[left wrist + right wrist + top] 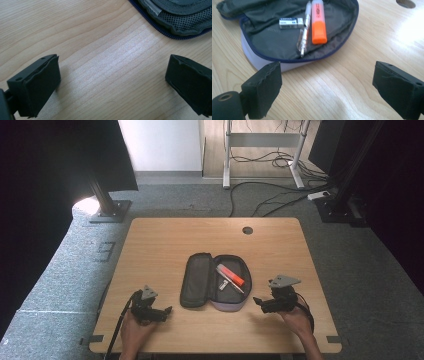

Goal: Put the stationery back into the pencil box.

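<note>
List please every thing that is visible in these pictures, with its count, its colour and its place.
Pencil case: 1, dark grey inside with lilac outside, lying open at the table's middle.
Highlighter: 1, orange, inside the case's right half.
Pen: 1, clear and silvery, inside the case beside the highlighter.
Eraser: 1, white with a blue label, inside the case left of the pen.
Table: 1, light wood, with a round hole near its far edge.
Cables: several, black, on the grey floor behind the table.
Left gripper: 1, black, open, left of the case.
Right gripper: 1, black, open, right of the case.
</note>
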Available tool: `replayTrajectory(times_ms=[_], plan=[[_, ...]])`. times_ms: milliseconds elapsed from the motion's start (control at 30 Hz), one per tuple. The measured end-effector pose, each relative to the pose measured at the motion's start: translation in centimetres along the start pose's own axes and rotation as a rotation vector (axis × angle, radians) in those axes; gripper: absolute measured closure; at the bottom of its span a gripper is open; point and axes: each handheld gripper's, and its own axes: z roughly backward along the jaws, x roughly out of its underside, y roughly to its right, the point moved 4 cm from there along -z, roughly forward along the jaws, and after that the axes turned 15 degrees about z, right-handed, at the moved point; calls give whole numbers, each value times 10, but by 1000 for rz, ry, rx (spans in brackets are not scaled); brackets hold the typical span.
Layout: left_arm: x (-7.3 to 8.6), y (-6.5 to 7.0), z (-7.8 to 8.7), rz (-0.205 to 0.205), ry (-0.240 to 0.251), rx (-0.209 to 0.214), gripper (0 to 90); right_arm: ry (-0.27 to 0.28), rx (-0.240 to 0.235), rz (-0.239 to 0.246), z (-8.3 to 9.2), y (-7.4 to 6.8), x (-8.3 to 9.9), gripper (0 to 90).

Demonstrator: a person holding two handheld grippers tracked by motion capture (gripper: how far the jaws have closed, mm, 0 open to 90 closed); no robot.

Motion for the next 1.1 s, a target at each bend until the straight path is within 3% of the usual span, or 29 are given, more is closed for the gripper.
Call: replayTrajectory(times_ms=[500,800,1100], plan=[[0,0,0,0,0,0,0,-30,-11,-48,-10,-4,32,98],[0,0,0,0,0,0,0,-74,-29,-66,-19,-9,44,97],[0,0,0,0,0,0,0,-65,-15,-83,-22,-10,47,55]])
